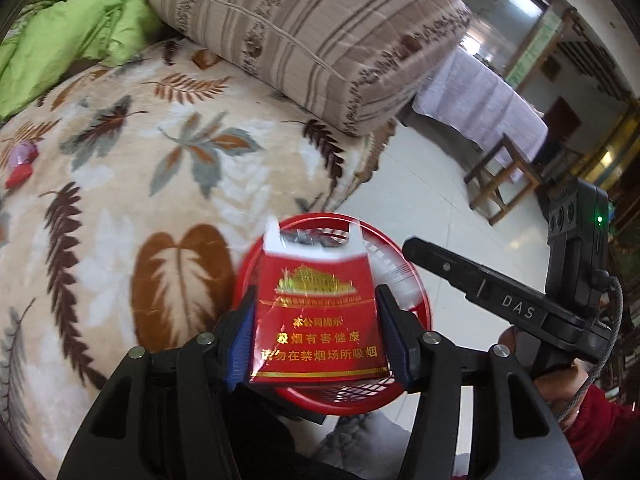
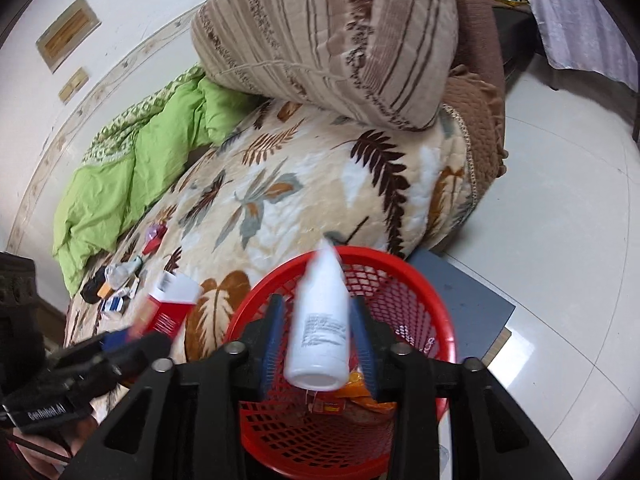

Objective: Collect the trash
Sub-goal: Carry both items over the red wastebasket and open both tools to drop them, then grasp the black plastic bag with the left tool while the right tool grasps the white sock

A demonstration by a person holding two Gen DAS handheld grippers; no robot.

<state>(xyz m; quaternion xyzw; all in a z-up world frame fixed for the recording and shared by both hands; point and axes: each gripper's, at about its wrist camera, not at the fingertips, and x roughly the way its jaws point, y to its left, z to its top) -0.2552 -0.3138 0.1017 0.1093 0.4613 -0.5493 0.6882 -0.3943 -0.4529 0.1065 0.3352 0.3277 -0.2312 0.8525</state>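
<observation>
A red cigarette pack point(image 1: 316, 320) stands upright between the blue pads of my left gripper point(image 1: 316, 292), above a red mesh basket point(image 1: 420, 292). Its left edge meets the left pad, a thin gap shows at the right pad, and its top is blurred. My right gripper point(image 2: 317, 300) is open over the same basket point(image 2: 400, 296). A white plastic bottle point(image 2: 320, 328) hangs loose between its pads with space on both sides, its base toward the camera. Orange wrappers point(image 2: 360, 392) lie in the basket. The right wrist view also shows the pack point(image 2: 172, 308) at the left.
The basket stands on the tiled floor beside a bed with a leaf-print blanket point(image 2: 280, 208). Small trash point(image 2: 116, 284) and a red wrapper point(image 2: 154, 240) lie on the blanket. A striped folded quilt point(image 2: 328, 40) and a green quilt point(image 2: 132, 176) sit behind. A wooden stool point(image 1: 504, 176) stands on the floor.
</observation>
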